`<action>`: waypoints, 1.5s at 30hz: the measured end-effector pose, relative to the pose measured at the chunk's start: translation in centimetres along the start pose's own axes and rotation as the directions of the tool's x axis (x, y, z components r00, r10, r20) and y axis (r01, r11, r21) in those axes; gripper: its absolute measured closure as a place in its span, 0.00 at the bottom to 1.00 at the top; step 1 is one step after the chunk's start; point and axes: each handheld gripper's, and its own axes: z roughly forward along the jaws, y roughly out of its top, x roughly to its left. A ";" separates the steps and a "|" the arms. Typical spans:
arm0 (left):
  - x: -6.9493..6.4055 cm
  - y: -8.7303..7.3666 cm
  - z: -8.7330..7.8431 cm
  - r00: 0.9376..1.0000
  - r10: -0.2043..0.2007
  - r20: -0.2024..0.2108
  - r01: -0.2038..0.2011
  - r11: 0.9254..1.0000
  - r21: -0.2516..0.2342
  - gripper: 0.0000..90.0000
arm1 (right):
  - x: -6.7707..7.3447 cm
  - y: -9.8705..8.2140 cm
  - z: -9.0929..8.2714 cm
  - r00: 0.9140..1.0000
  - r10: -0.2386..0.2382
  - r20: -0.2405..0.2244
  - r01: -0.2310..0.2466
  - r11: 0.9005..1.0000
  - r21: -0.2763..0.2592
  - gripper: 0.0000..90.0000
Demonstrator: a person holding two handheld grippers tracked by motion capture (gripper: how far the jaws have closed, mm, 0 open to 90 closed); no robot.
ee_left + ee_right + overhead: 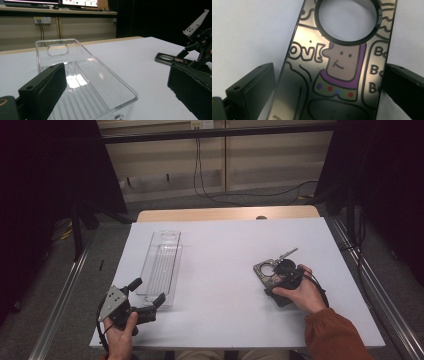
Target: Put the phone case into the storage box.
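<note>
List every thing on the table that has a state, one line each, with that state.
Clear tray: upright on the white table, empty, untouched.
Dark illustrated case: flat on the table, printed side up, between the right claw's jaws.
Left claw: open, jaws at the tray's near end, not gripping it.
Right claw: jaws either side of the case; whether they press it cannot be told.

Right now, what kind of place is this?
Probably a lab or recording setup, not a home: a white-topped table framed by metal rails, black curtains on both sides, loose cables along the wall, and monitors on a shelf behind.
</note>
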 end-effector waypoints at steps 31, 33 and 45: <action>0.0 0.0 0.2 1.000 0.012 0.010 -0.012 1.000 0.004 0.03 | -0.2 0.4 -0.5 0.999 0.036 0.003 -0.036 0.999 0.037 0.13; 0.0 0.0 0.2 1.000 0.011 0.010 -0.011 1.000 0.005 0.02 | -0.2 0.4 -0.6 0.999 0.036 0.002 -0.036 0.999 0.039 0.13; 0.0 0.0 0.1 1.000 0.006 0.012 -0.006 1.000 0.006 0.02 | -0.2 0.5 -1.3 1.000 0.028 -0.006 -0.028 1.000 0.001 0.14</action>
